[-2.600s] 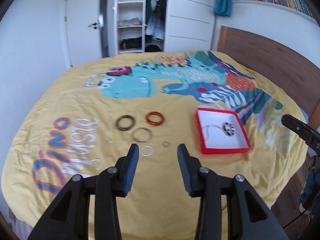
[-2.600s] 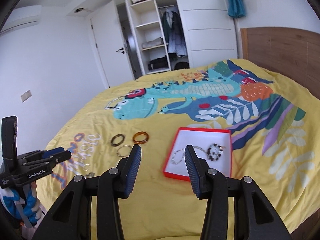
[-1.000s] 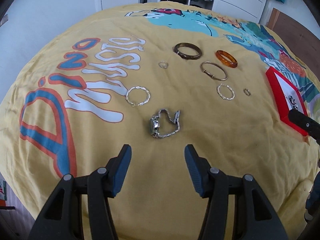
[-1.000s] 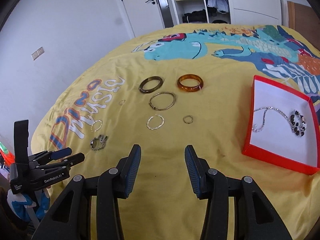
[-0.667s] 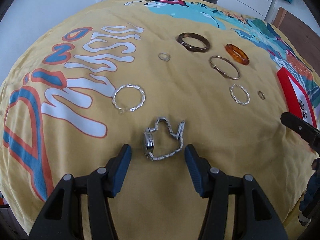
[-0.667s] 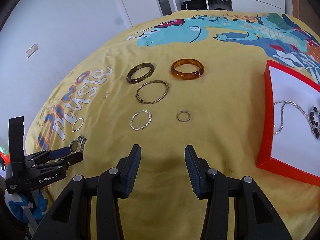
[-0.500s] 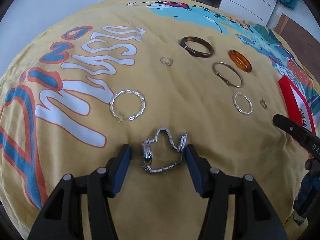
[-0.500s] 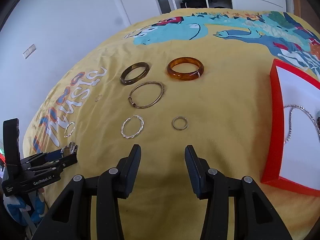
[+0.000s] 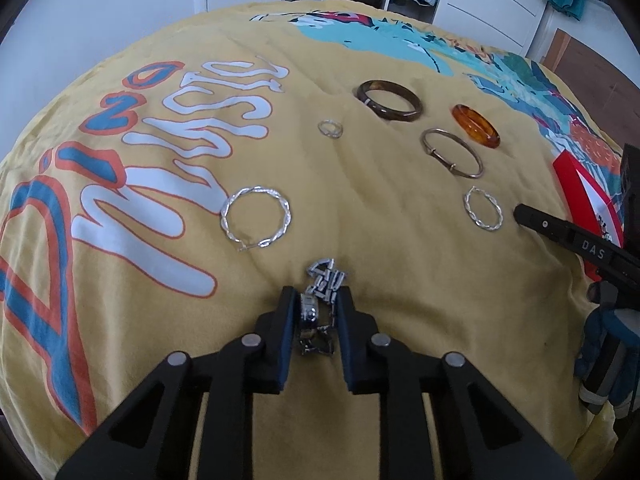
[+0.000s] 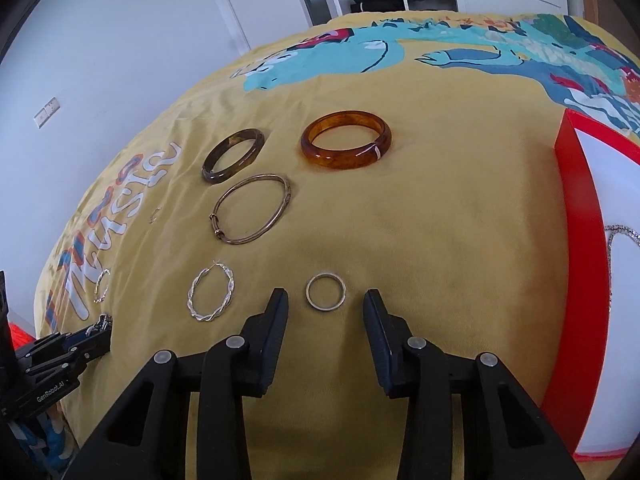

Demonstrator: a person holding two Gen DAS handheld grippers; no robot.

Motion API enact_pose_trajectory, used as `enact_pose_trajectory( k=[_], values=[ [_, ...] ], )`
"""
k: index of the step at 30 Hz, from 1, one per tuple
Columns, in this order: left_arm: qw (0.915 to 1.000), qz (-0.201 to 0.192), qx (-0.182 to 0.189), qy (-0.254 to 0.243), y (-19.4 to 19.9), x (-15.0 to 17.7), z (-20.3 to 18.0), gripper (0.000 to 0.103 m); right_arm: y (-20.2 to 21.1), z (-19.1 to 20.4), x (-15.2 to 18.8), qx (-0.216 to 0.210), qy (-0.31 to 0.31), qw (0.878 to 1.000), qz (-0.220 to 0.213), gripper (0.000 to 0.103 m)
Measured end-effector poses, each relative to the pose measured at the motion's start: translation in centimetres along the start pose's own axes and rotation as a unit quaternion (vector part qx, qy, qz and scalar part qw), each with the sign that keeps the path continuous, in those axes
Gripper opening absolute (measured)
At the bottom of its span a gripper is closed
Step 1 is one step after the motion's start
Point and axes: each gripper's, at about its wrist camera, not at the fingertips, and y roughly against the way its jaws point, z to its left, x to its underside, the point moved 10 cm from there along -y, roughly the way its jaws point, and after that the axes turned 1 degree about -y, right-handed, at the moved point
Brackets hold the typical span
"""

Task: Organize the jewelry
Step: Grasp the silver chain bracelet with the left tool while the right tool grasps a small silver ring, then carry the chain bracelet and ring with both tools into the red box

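Clamping a silver watch (image 9: 318, 312) between its pads, the left gripper (image 9: 316, 300) pressed down onto the yellow bedspread (image 9: 360, 216); its jaws had just been closing, and the watch's band stood bunched up between and just ahead of the fingertips. Beyond it lay a twisted silver hoop (image 9: 256, 218), and farther off a small ring (image 9: 330, 128). Toward the right of that view sat a dark brown bangle (image 9: 389, 101), an amber bangle (image 9: 475, 125), a thin metal bangle (image 9: 452, 153) and a second, smaller twisted hoop (image 9: 483, 214).

The right gripper (image 10: 325, 300) hovered low over the bedspread with a plain ring (image 10: 325, 291) lying between its fingertips; the jaws had just been closing a little, yet the pads stood clear of the ring on both sides, released and holding nothing. The smaller hoop lay just to its left. At the right edge of that view stood a red box (image 10: 576, 208) with a white floor, a silver chain (image 10: 614, 236) lying inside it. The left gripper showed at the lower left corner there, its tips down on the bedspread.
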Motion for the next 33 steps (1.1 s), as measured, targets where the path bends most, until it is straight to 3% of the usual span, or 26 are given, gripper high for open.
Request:
enact_pose_trajectory(
  k=[3, 5, 17, 33],
  values=[
    [1.0000, 0.002, 0.001, 0.001, 0.2, 0.0, -0.1, 0.015, -0.7, 0.1, -0.2, 0.006, 0.010, 1.000, 0.001, 0.031],
    [1.0000, 0.004, 0.008, 0.005, 0.3, 0.0, -0.1, 0.013, -1.0, 0.0, -0.2, 0.011, 0.015, 1.000, 0.003, 0.020],
    [0.9991, -0.001, 0.032, 0.026, 2.8, 0.0, -0.1, 0.013, 1.4, 1.3, 0.6, 0.006, 0.023, 1.000, 0.004, 0.020],
    [0.9973, -0.052, 0.052, 0.002, 10.6, -0.9, -2.5, 0.013, 12.6, 3.4, 1.8, 0.006, 0.027, 0.999, -0.043, 0.020]
  ],
)
